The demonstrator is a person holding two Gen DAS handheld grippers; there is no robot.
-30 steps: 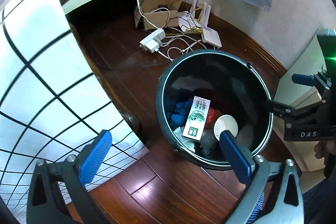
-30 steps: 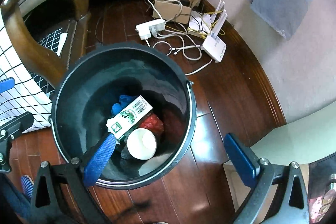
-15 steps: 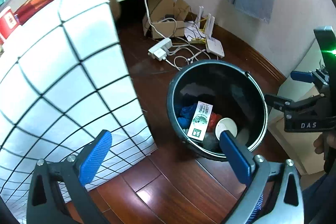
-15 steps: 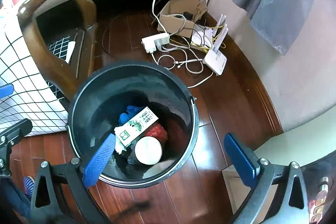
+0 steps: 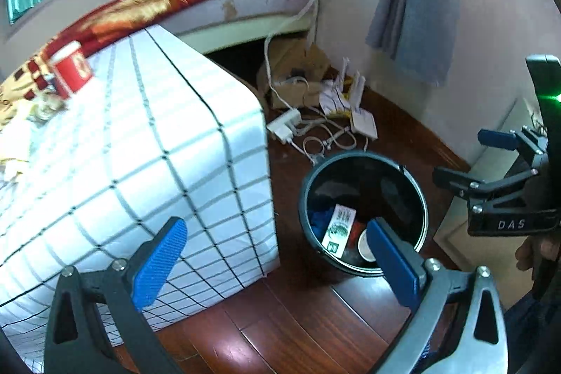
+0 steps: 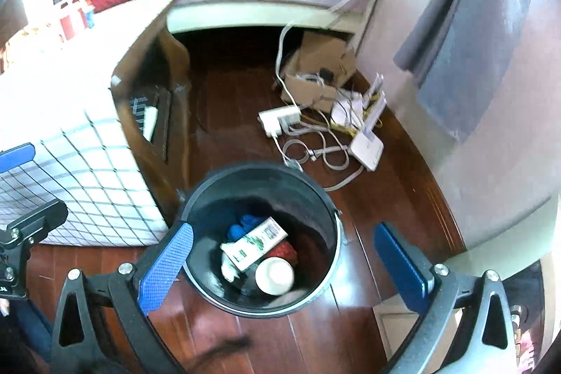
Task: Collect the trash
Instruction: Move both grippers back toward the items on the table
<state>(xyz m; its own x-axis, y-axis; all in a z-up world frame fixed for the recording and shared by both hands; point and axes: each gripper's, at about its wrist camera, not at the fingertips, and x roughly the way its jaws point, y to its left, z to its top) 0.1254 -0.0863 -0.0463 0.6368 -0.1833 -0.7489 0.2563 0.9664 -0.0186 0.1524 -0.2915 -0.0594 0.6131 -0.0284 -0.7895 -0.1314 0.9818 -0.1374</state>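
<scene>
Left tongs [image 5: 277,260] wide open, nothing between the blue pads; right tongs [image 6: 284,263] likewise spread wide and empty, hanging above the bin [image 6: 317,198]. Bin sits on the wood floor [image 6: 392,177] just ahead of and below the right tongs, ahead and to the right of the left tongs. Inside it: a green-and-white carton [image 6: 254,242], a white paper cup [image 6: 274,275] lying mouth-up beside it, something red and something blue underneath, too dark to name. Remaining trash looks to be on the desk [image 5: 140,142] under the checked cloth, ahead-left of the left tongs: a red paper cup [image 5: 72,69] near the far edge and crumpled scraps [image 5: 44,107] just beside it, blurred. Judgement: the red cup is light, thin-walled and crushes easily, so pinch across the body below the rim with gentle closure, or hook one pad inside the rim; it may tip if nudged. Scraps are soft and light, take the bulk in the middle. Left view shows the desk top, the red cup and the right tongs from the side with a hand [image 5: 536,251] on it. Right view loses the desk top to glare but looks straight down into the bin and shows the wooden desk leg [image 6: 175,114], the power strip [image 6: 278,120] and cables [image 6: 315,149] beyond.
</scene>
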